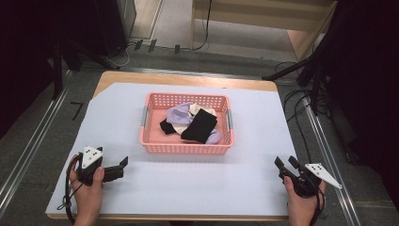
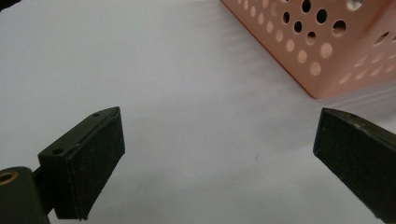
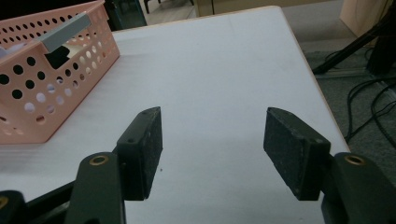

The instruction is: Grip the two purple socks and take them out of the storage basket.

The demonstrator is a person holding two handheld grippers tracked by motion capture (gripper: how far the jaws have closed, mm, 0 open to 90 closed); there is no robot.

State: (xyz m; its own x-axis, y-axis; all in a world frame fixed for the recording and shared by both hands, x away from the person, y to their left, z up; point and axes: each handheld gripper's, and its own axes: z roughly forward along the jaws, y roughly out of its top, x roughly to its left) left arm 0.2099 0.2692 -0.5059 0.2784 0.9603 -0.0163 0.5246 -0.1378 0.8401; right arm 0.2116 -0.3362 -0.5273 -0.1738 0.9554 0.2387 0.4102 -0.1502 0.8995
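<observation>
- The basket (image 1: 186,141) sits mid-frame on the table (image 1: 263,183).
- A heap of what seem to be socks (image 1: 193,123) lies in it.
- The left gripper (image 1: 123,165) is lower left, the right gripper (image 1: 286,165) lower right, both well apart from the basket.

A lab-like recording room: a white-covered wooden table (image 1: 141,94) ringed by black equipment stands (image 1: 306,70), trailing floor cables (image 1: 296,108) and grey carpet (image 1: 28,141).

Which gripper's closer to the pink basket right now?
Left. The left gripper sits just off the pink basket's near-left corner; the right gripper is farther out, beyond its near-right corner.
</observation>
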